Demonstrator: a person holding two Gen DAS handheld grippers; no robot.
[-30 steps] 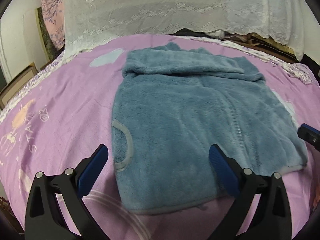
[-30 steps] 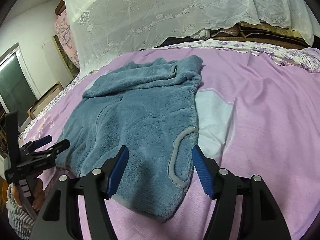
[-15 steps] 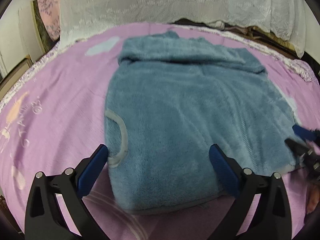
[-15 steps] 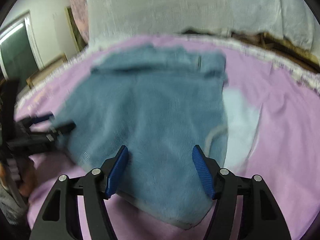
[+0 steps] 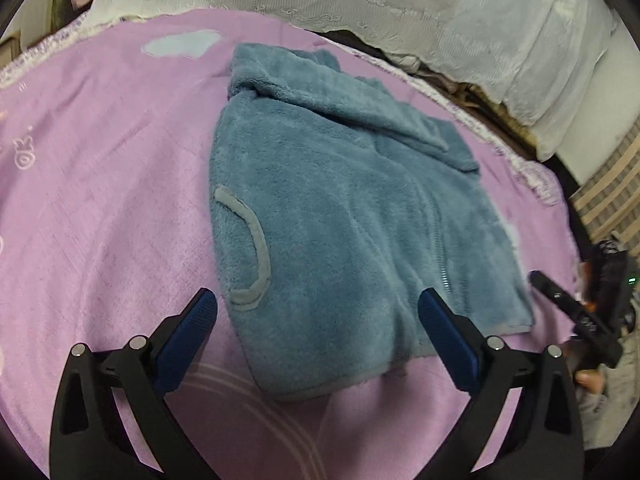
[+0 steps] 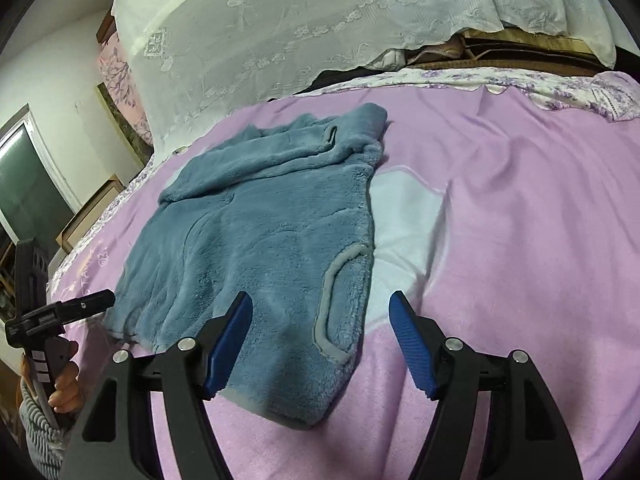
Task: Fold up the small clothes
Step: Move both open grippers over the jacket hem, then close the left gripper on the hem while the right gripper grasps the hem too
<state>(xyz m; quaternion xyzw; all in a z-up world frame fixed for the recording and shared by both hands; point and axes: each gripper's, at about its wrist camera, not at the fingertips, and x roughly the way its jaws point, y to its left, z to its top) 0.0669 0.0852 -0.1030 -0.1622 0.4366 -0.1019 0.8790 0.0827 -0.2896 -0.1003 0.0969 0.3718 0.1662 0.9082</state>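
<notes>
Since 0.5 s ago the right tool [image 6: 320,332] has been pulled back and swung right: the motion blur is gone and the pocket edge is framed again between its pads. The left tool [image 5: 318,320] has been shifted so that the garment sits more to the right in its view.

The blue fleece jacket [image 5: 340,216] is laid flat on the purple bedspread [image 5: 100,184], collar end away from both cameras, hem nearest. A sleeve is folded across the top. A zip line is seen running down the front. Grey-trimmed pocket openings are seen near each side [image 6: 332,304].

Left tool: fingers held wide apart, nothing between them, hovering above the near hem corner; contact with the fabric cannot be confirmed. In the right wrist view it is seen at the far left [image 6: 72,308], just beside the jacket's hem corner.

Right tool: fingers apart, nothing clamped, positioned over the opposite hem corner. In the left wrist view it is seen at the right edge [image 5: 568,304], near the hem.

White lace-covered pillows [image 6: 300,28] are stacked behind the bedspread.
</notes>
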